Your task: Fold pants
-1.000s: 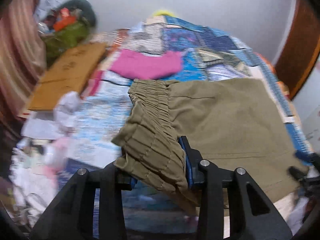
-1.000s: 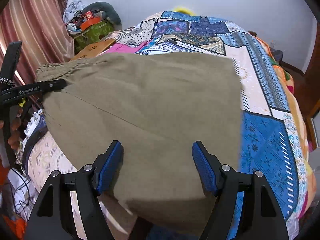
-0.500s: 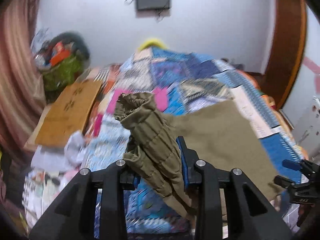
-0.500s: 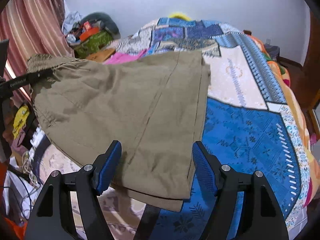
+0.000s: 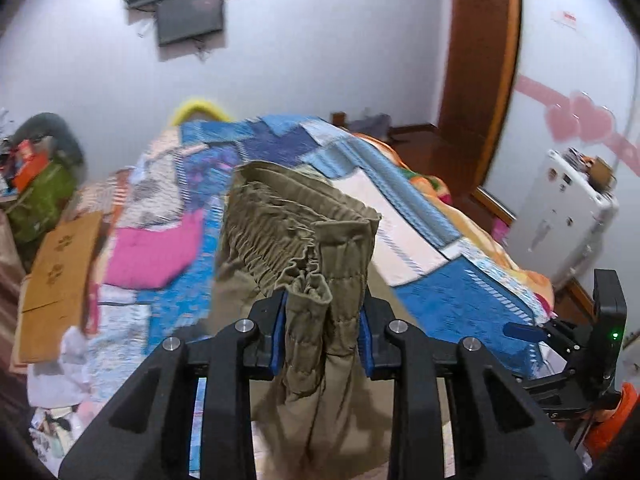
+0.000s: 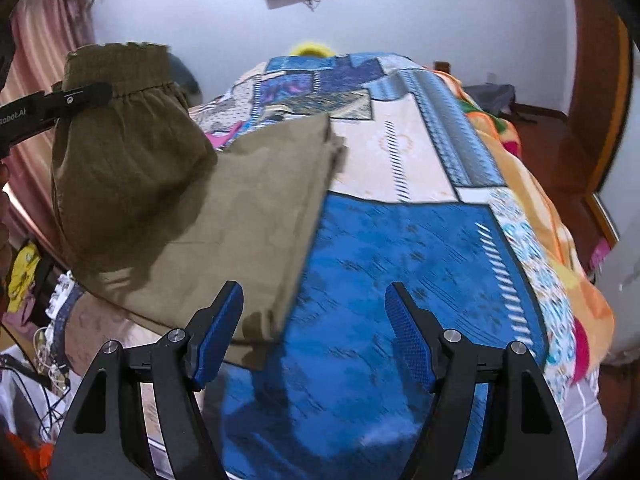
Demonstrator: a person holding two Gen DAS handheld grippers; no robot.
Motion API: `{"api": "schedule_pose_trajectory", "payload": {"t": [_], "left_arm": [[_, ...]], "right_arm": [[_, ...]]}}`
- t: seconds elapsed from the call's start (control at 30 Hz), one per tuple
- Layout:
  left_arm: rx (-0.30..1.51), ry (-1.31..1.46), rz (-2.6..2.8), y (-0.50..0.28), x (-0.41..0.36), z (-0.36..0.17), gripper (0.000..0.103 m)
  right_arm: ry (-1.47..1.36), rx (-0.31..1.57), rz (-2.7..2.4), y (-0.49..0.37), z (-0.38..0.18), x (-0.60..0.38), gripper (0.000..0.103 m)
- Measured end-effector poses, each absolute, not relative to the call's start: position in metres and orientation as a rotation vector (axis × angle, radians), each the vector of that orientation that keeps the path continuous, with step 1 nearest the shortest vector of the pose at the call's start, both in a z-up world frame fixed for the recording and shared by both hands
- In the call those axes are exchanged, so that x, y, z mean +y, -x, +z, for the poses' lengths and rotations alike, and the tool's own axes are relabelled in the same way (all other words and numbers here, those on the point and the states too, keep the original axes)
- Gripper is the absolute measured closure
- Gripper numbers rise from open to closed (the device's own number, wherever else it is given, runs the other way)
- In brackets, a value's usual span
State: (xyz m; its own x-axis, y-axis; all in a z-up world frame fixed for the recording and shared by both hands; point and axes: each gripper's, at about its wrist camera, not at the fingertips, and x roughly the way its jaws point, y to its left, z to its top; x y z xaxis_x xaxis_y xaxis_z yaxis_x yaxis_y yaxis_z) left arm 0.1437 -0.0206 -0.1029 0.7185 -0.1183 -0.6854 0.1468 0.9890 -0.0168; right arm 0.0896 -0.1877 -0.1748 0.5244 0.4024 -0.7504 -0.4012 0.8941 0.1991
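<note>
The olive-green pants [image 5: 296,240] have a gathered elastic waistband. My left gripper [image 5: 322,330] is shut on the waistband and holds it up above the bed, with cloth hanging down between the fingers. In the right wrist view the lifted waistband [image 6: 120,68] is at the upper left in the left gripper [image 6: 60,100], and the pant legs [image 6: 248,200] lie flat on the patchwork bedspread [image 6: 400,248]. My right gripper [image 6: 314,332] is open and empty, just right of the pants' hem. It also shows at the right edge of the left wrist view [image 5: 560,336].
A pink garment [image 5: 152,248] and a cardboard sheet [image 5: 52,280] lie at the bed's left side. Clutter and a green bag [image 5: 36,196] stand at the far left. A white appliance [image 5: 560,216] and a wooden door frame [image 5: 476,80] are on the right.
My left gripper has lifted the waistband well above the bed. The pants have slid left out from between my right gripper's fingers, which stayed open.
</note>
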Motion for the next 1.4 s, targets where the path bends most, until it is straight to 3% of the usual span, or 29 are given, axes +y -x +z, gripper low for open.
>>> {"api": "schedule_pose_trajectory", "payload": {"t": [0.47, 0.53, 0.67, 1.13, 1.4], "left_arm": [[1.007, -0.043, -0.315, -0.167, -0.089, -0.181, 0.074], [1.017, -0.066, -0.330, -0.164, -0.095, -0.185, 0.067], [1.031, -0.064, -0.396, -0.159, -0.101, -0.183, 0.034], [0.886, -0.080, -0.125, -0.163, -0.008, -0.143, 0.025], [0.904, -0.119, -0.009, -0.195, 0.051, -0.155, 0.020]], "right_arm": [[-0.064, 0.868, 0.404, -0.084, -0.167, -0.227, 0.033], [-0.060, 0.866, 0.400, -0.085, -0.166, -0.228, 0.033], [-0.060, 0.862, 0.396, -0.086, -0.164, -0.228, 0.033], [-0.035, 0.790, 0.517, -0.107, -0.136, -0.177, 0.033], [-0.019, 0.887, 0.569, -0.122, -0.176, -0.137, 0.033]]}}
